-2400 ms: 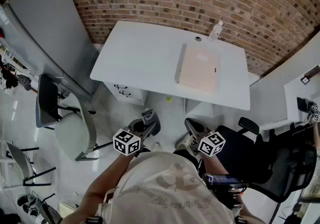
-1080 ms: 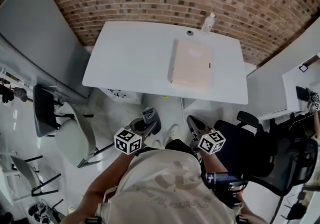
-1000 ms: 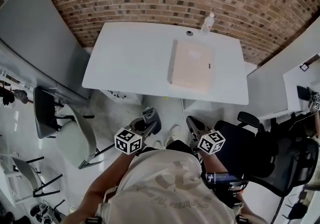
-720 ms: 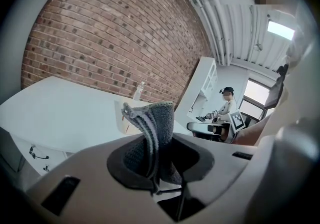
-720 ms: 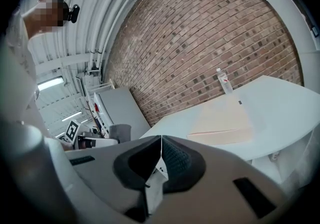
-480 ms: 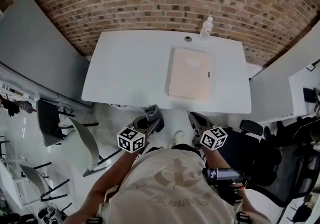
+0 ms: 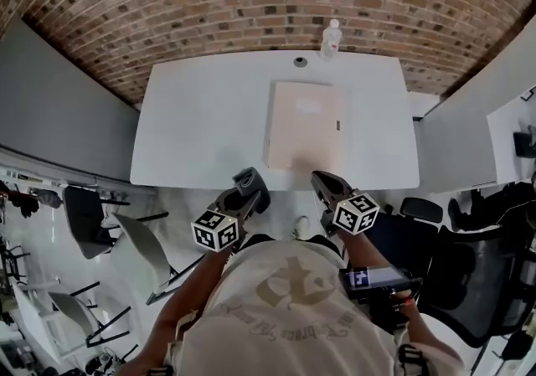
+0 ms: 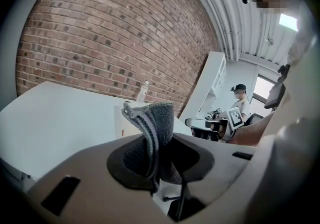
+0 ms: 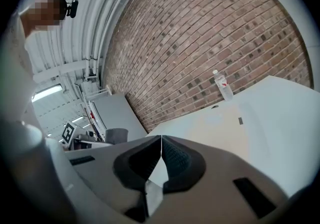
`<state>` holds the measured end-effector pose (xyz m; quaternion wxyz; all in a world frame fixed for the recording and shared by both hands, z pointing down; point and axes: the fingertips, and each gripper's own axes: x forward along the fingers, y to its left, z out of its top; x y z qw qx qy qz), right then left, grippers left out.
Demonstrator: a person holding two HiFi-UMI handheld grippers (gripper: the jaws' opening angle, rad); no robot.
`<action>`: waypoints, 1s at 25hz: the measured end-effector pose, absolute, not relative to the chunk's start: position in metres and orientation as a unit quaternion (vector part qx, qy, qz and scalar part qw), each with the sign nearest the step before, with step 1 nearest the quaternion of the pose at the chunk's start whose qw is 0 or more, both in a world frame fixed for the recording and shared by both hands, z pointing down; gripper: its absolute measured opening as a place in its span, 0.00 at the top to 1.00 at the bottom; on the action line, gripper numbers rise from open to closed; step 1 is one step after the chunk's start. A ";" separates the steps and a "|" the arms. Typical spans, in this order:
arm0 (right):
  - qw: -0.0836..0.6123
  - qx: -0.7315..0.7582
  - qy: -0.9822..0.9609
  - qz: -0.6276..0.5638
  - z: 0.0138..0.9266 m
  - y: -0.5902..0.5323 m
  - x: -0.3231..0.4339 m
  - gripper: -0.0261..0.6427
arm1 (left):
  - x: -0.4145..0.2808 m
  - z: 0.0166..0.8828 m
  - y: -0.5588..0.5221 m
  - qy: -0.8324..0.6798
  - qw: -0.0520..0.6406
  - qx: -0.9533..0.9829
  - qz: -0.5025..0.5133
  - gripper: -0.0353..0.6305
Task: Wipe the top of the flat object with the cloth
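A flat cream-coloured board (image 7: 305, 125) lies on the white table (image 7: 201, 123), right of its middle; it also shows in the right gripper view as the pale board (image 9: 215, 128). My left gripper (image 7: 249, 188) hovers at the table's near edge, shut on a folded grey cloth (image 8: 152, 133) that sticks up between its jaws. The cloth (image 7: 253, 184) shows as a dark wad at the gripper's tip. My right gripper (image 7: 325, 185) is beside it, just short of the board's near edge, jaws shut on nothing (image 9: 161, 143).
A clear water bottle (image 7: 332, 38) and a small round cap (image 7: 300, 61) stand at the table's far edge by the brick wall. Grey partitions flank the table. Chairs (image 7: 138, 240) stand on the left, a black office chair (image 7: 452, 282) on the right. A person sits far off.
I have walked up to the table: both grippers now reach its near edge, whereas before they were well short of it. The cloth stays in the left gripper.
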<state>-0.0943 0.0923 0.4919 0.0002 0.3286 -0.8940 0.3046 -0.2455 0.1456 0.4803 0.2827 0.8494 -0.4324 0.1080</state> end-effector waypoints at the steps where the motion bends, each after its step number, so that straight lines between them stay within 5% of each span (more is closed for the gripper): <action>1: 0.001 0.329 -0.894 0.305 0.492 0.088 -0.090 0.93 | -0.243 0.481 0.141 -0.434 0.283 0.848 0.108 0.79; 25: 0.025 0.445 -0.841 0.306 0.505 -0.015 -0.035 0.93 | -0.207 0.492 -0.006 -0.337 0.304 0.883 0.116 0.79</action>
